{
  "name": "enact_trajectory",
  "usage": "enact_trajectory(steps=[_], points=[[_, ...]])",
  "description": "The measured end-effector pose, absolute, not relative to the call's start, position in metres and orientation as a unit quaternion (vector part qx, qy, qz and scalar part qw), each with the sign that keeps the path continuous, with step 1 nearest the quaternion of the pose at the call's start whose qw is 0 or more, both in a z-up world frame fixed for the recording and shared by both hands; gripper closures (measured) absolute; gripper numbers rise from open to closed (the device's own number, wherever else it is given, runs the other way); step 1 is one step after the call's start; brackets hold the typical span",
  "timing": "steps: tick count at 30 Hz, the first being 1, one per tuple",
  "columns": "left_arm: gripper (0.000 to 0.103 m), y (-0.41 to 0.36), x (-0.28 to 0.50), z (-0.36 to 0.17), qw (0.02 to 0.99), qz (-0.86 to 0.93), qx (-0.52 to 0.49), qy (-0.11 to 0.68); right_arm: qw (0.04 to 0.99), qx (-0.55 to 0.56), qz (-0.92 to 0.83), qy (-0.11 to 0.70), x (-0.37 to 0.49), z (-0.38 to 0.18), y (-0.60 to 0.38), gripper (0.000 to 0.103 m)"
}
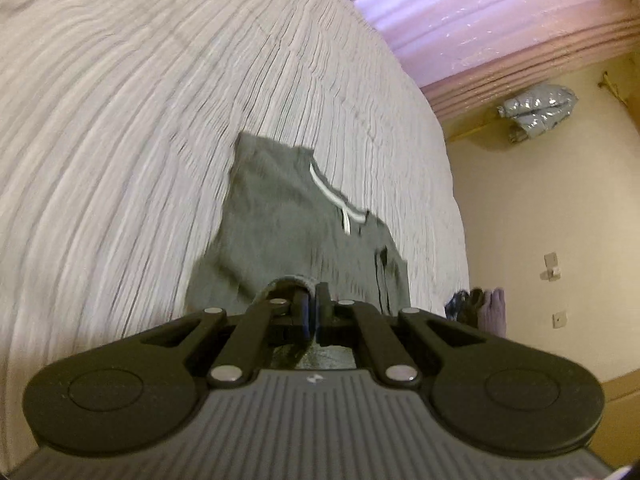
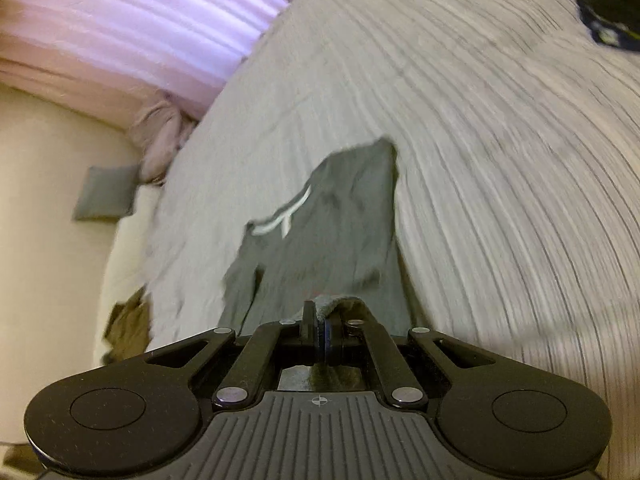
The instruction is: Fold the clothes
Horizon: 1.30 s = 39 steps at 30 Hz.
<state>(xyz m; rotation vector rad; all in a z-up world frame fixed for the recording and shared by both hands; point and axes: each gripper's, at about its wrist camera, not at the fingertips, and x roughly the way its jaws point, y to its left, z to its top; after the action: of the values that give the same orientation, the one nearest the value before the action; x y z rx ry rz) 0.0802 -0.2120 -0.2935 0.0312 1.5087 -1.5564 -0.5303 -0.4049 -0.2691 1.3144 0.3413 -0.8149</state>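
Your left gripper [image 1: 311, 296] and right gripper [image 2: 320, 314] each pinch a near edge of the gray shirt [image 1: 288, 224], which hangs ahead of them over the bed [image 1: 120, 140], so you can spread it flat for folding

My left gripper [image 1: 312, 296] is squeezed tight on the near edge of a dark green shirt [image 1: 288, 232], and the rest of the shirt hangs away from me over the bed with the stripy grey cover [image 1: 120, 140]. The shirt has a white stripe [image 1: 332, 196] near its far end. Past the bed I see pink curtains [image 1: 480, 20] and a shiny silver jacket [image 1: 536, 108] hanging on the yellow wall [image 1: 520, 200].
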Motion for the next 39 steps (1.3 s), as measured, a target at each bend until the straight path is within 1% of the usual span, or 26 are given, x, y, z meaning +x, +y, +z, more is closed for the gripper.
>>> enact_trajectory(steps=[3, 5, 6, 7, 8, 9, 11, 12, 13, 15, 16, 17, 18, 19, 21, 23, 28, 30, 31, 32, 34, 39], points=[[0.100, -0.267, 0.084, -0.323, 0.469, -0.613, 0.002, 0.635, 0.670, 0.612, -0.392, 0.150, -0.511, -0.296, -0.459, 0.101], [0.099, -0.296, 0.087, -0.347, 0.478, -0.577, -0.013, 0.662, 0.628, 0.651, -0.407, 0.122, -0.504, -0.323, -0.491, 0.100], [0.099, -0.306, 0.088, -0.356, 0.482, -0.564, -0.017, 0.671, 0.620, 0.654, -0.420, 0.111, -0.503, -0.330, -0.499, 0.080], [0.098, -0.311, 0.088, -0.362, 0.485, -0.557, -0.017, 0.673, 0.613, 0.653, -0.434, 0.100, -0.501, -0.336, -0.506, 0.063], [0.095, -0.315, 0.088, -0.368, 0.489, -0.552, -0.015, 0.675, 0.606, 0.651, -0.447, 0.090, -0.500, -0.342, -0.512, 0.029], [0.092, -0.312, 0.092, -0.372, 0.490, -0.550, -0.018, 0.676, 0.609, 0.642, -0.459, 0.084, -0.501, -0.341, -0.515, 0.026], [0.069, -0.304, 0.100, -0.376, 0.500, -0.539, -0.038, 0.677, 0.625, 0.613, -0.477, 0.080, -0.503, -0.337, -0.515, 0.025], [0.065, -0.298, 0.106, -0.377, 0.510, -0.528, -0.049, 0.677, 0.641, 0.587, -0.483, 0.102, -0.502, -0.333, -0.511, 0.026], [0.065, -0.294, 0.110, -0.377, 0.519, -0.519, -0.054, 0.677, 0.658, 0.560, -0.488, 0.127, -0.499, -0.328, -0.507, 0.026], [0.066, -0.287, 0.111, -0.366, 0.537, -0.531, -0.028, 0.655, 0.687, 0.502, -0.495, 0.177, -0.495, -0.320, -0.499, 0.026], [0.069, -0.284, 0.112, -0.360, 0.546, -0.539, -0.013, 0.642, 0.700, 0.471, -0.497, 0.201, -0.493, -0.315, -0.495, 0.029], [0.071, -0.281, 0.105, -0.351, 0.555, -0.558, 0.024, 0.616, 0.713, 0.444, -0.492, 0.230, -0.487, -0.314, -0.489, 0.044], [0.073, -0.278, 0.098, -0.340, 0.563, -0.579, 0.064, 0.586, 0.725, 0.415, -0.485, 0.260, -0.481, -0.313, -0.484, 0.055], [0.078, -0.273, 0.087, -0.330, 0.568, -0.599, 0.112, 0.553, 0.732, 0.394, -0.477, 0.286, -0.477, -0.314, -0.478, 0.056], [0.079, -0.263, 0.071, -0.323, 0.565, -0.620, 0.172, 0.516, 0.741, 0.360, -0.463, 0.326, -0.470, -0.319, -0.470, 0.056], [0.079, -0.254, 0.061, -0.323, 0.569, -0.623, 0.203, 0.497, 0.749, 0.338, -0.448, 0.352, -0.466, -0.324, -0.464, 0.056], [0.078, -0.252, 0.057, -0.329, 0.591, -0.629, 0.250, 0.440, 0.762, 0.330, -0.420, 0.365, -0.466, -0.332, -0.487, 0.056], [0.076, -0.258, 0.054, -0.332, 0.566, -0.648, 0.273, 0.430, 0.771, 0.322, -0.401, 0.376, -0.461, -0.334, -0.499, 0.056], [0.072, -0.260, 0.053, -0.333, 0.552, -0.658, 0.285, 0.426, 0.774, 0.318, -0.393, 0.381, -0.459, -0.335, -0.504, 0.056], [0.070, -0.265, 0.053, -0.336, 0.536, -0.666, 0.283, 0.435, 0.778, 0.314, -0.385, 0.385, -0.457, -0.335, -0.509, 0.056], [0.070, -0.274, 0.053, -0.340, 0.511, -0.675, 0.270, 0.459, 0.783, 0.311, -0.371, 0.391, -0.452, -0.337, -0.516, 0.056], [0.073, -0.297, 0.058, -0.349, 0.481, -0.677, 0.212, 0.515, 0.791, 0.298, -0.337, 0.416, -0.435, -0.347, -0.532, 0.056]])
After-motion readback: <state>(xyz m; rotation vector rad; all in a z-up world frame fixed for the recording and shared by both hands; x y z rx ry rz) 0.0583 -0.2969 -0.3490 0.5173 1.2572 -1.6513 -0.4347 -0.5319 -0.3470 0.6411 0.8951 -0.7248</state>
